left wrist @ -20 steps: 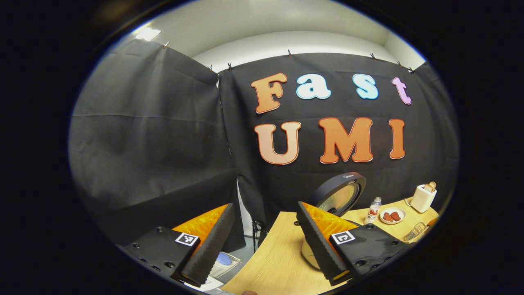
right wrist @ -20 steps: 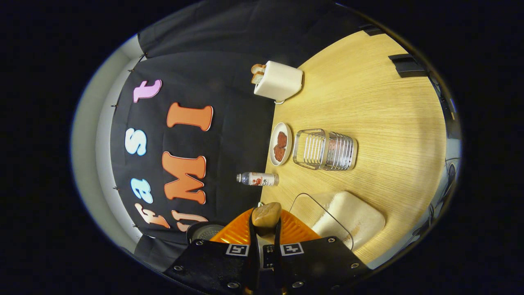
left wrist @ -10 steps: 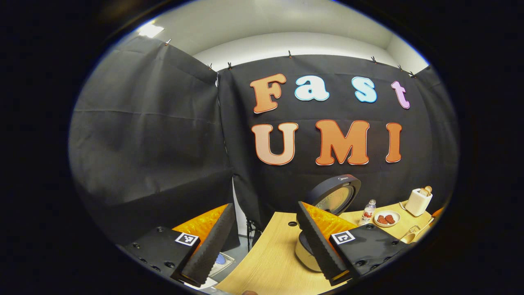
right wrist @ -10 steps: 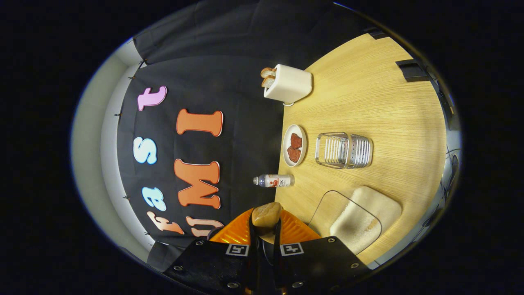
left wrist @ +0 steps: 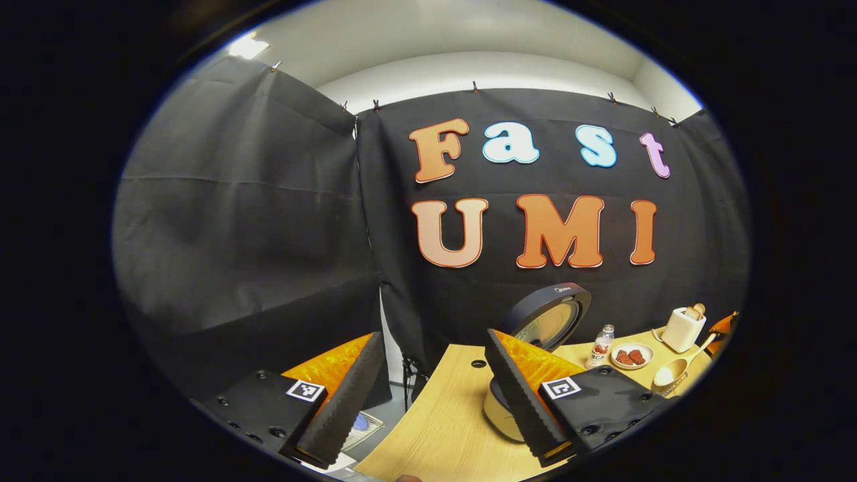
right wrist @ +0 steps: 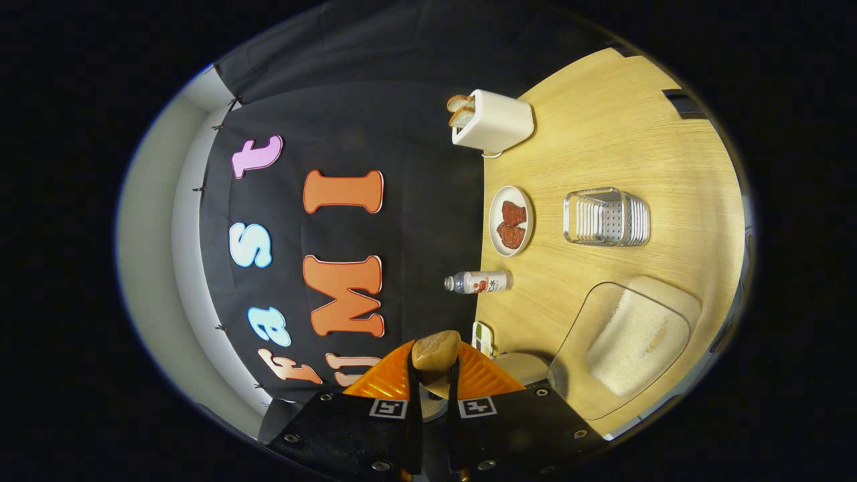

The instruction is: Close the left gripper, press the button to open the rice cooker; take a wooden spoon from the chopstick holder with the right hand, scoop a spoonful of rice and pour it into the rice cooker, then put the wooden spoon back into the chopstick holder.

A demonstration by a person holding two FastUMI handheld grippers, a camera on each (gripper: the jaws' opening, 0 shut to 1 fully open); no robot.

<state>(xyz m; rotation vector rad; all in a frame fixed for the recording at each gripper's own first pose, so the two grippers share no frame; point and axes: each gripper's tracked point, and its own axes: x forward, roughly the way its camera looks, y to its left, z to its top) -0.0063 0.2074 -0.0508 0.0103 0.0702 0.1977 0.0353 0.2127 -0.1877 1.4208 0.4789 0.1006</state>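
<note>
Here left gripper [left wrist: 435,395] hides rice cooker [left wrist: 546,321].

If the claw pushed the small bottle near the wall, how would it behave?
The small bottle stands upright on the table, tall and narrow, so a push near its cap would likely tip it. Once down, its round body would probably roll. It looks like light plastic and should slide easily on the smooth wood.

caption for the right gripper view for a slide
Right gripper shut on the wooden spoon, above a table with toaster, rice container and chopstick holder.
</note>
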